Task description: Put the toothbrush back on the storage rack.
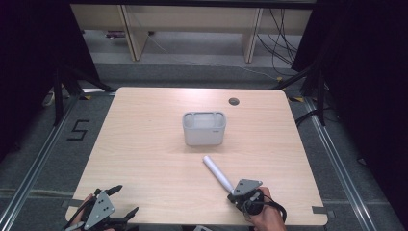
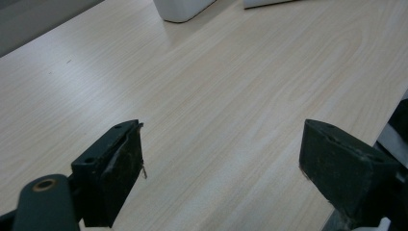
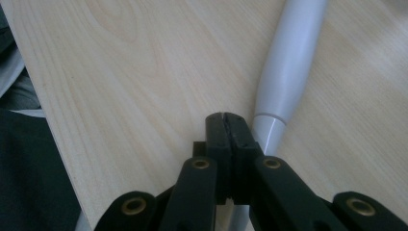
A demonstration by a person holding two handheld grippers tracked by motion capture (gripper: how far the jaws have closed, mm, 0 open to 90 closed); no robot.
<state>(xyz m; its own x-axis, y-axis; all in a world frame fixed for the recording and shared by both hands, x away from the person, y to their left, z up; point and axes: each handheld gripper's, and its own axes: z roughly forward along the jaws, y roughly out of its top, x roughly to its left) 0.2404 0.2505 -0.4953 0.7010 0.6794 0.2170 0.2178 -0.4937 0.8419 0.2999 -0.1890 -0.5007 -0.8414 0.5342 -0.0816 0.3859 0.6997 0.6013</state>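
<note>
My right gripper (image 1: 239,191) sat with its jaws pressed together, empty, touching the near end of the white tube (image 1: 217,173). The tube lay on the table (image 1: 144,159), its long axis running away toward the white bin (image 1: 204,128). My left gripper (image 1: 115,202) waited wide open, well apart. Under my jaws the tube's end was hidden.
</note>
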